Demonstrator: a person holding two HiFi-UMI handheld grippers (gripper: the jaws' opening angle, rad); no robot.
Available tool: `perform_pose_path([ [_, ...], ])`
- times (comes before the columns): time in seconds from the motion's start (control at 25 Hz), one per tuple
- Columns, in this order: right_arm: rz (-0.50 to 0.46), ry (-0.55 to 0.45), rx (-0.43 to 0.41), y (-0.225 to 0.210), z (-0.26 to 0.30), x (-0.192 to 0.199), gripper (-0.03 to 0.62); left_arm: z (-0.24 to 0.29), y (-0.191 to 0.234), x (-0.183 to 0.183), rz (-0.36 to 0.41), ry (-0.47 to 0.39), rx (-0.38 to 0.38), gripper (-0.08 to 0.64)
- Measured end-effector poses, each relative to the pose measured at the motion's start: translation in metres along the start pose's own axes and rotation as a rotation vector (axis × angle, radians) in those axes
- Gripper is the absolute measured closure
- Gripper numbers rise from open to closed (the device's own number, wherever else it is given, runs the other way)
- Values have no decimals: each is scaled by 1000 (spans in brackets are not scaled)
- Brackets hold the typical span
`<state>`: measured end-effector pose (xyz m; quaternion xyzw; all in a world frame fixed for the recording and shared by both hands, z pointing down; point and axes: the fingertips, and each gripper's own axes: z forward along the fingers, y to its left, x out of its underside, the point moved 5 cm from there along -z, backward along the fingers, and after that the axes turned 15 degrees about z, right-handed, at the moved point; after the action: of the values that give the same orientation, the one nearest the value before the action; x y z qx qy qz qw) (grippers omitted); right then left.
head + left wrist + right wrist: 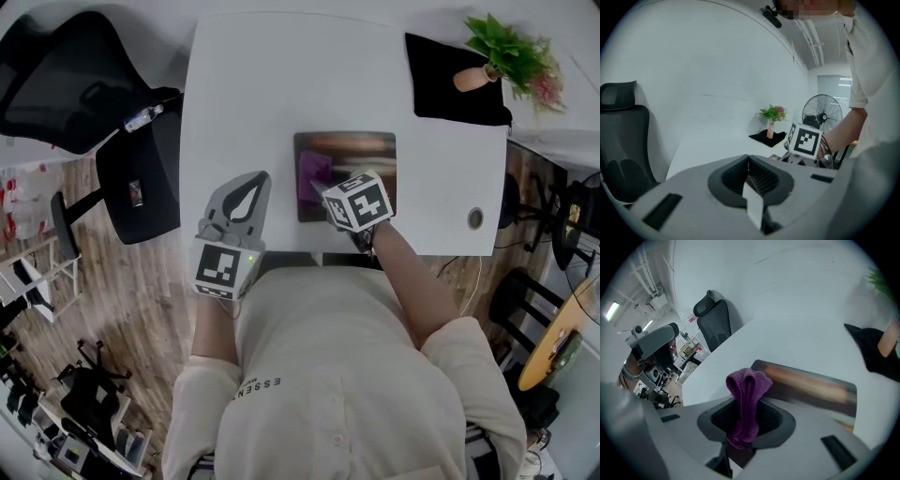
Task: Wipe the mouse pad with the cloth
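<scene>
The dark mouse pad [361,155] lies on the white table [262,84], near its front edge. My right gripper [325,190] is shut on a purple cloth [312,172] over the pad's left part. In the right gripper view the cloth [746,394] stands bunched up out of the shut jaws of the right gripper [745,401], with the mouse pad [811,385] just beyond. My left gripper [251,185] hovers over the table left of the pad. In its own view the left gripper [749,162] is shut on nothing, with a small white tag at the jaws.
A black mat [455,80] with a potted plant [511,52] lies at the table's back right corner. A round cable hole [475,218] sits near the front right. A black office chair [66,80] stands left of the table. A fan [822,112] stands off to the right.
</scene>
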<state>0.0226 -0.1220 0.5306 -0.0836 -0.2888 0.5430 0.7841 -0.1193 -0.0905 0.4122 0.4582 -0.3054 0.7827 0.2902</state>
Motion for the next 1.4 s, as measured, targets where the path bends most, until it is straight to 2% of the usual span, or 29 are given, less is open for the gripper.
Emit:
perform_pose_path([
  [0.4, 16, 3, 0, -41, -25, 10, 485, 27, -37, -23, 10, -1, 29, 557],
  [1.0, 21, -17, 30, -118, -74, 29, 485, 55, -89, -66, -23, -54, -31, 558],
  [1.12, 22, -25, 46, -135, -85, 34, 485, 56, -103, -72, -42, -54, -52, 558],
  [1.28, 35, -37, 72, -158, -101, 39, 485, 58, -117, -76, -7, -68, -63, 558],
  [1.4, 39, -42, 114, -170, -111, 41, 485, 57, -124, -82, -30, -70, -79, 558],
])
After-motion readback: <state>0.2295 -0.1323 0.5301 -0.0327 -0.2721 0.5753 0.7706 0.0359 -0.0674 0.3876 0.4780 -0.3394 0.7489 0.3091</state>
